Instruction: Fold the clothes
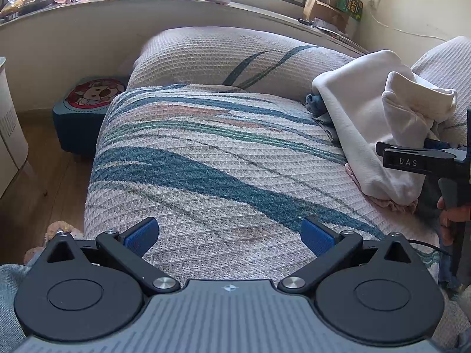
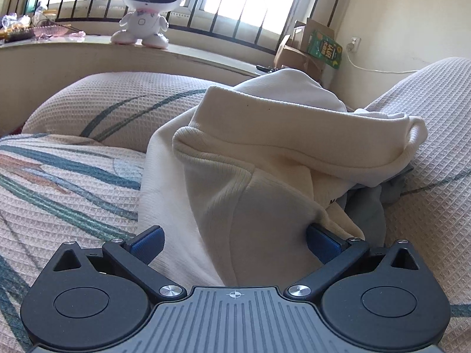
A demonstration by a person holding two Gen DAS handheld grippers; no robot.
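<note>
The left gripper (image 1: 229, 236) is being held with its fingers spread wide over the patterned sofa cover (image 1: 206, 158), nothing lying between them. Ahead and to its right, a cream sweatshirt (image 1: 368, 123) is being kept in a heap on the cover, with a blue garment (image 1: 315, 104) peeking out at its far edge. The right gripper (image 2: 234, 245) is also being held spread, and the sweatshirt (image 2: 265, 176) is lying between and just ahead of its fingers, the right pad (image 2: 322, 244) touching the cloth. A toy robot (image 2: 145, 8) is being kept on the windowsill beyond.
</note>
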